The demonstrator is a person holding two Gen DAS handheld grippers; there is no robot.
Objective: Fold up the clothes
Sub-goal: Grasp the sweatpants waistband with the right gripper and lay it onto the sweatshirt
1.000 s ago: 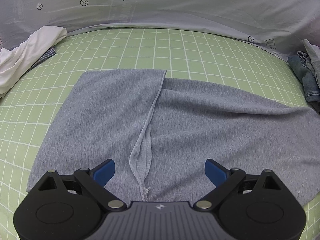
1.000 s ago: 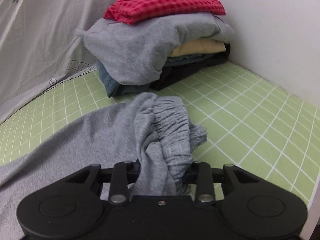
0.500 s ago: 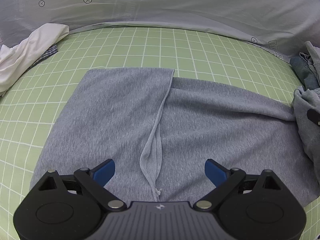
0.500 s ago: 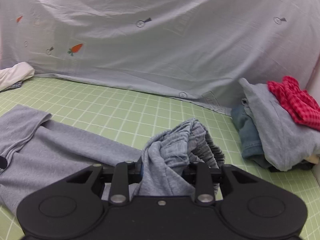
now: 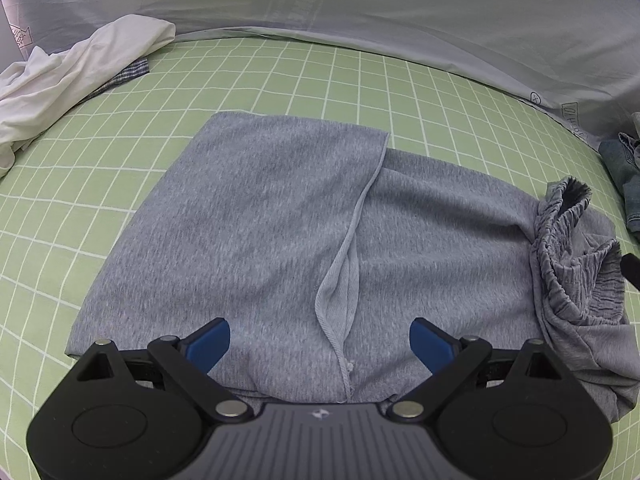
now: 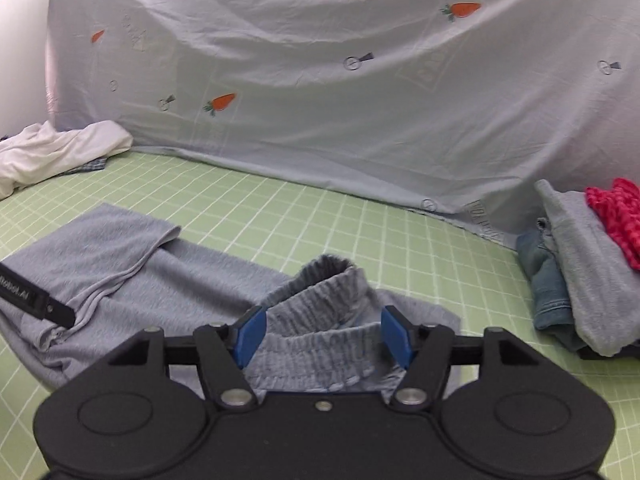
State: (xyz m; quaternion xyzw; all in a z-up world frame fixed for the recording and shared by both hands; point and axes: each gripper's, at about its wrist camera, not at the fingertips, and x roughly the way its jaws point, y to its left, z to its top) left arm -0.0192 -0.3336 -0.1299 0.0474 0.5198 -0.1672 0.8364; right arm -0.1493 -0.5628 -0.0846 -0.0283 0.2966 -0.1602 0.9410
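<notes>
A grey pair of sweatpants (image 5: pixel 272 216) lies partly folded on the green checked sheet (image 5: pixel 280 76), leg ends folded over at the left. Its elastic waistband (image 5: pixel 576 264) is bunched up at the right. My left gripper (image 5: pixel 320 340) is open and empty, just above the near edge of the pants. My right gripper (image 6: pixel 324 334) is open, its blue pads either side of the waistband (image 6: pixel 328 292), which has been let go and stands up between them. The left gripper's finger (image 6: pixel 36 300) shows at the left of the right wrist view.
A white garment (image 5: pixel 68 76) over a plaid one lies at the far left. A stack of folded clothes (image 6: pixel 580 264), grey, denim and red plaid, stands at the right. A pale carrot-print sheet (image 6: pixel 320 80) hangs behind the bed.
My right gripper carried the waistband leftward over the pants and opened, letting it go. My left gripper stayed open, moving slightly.
</notes>
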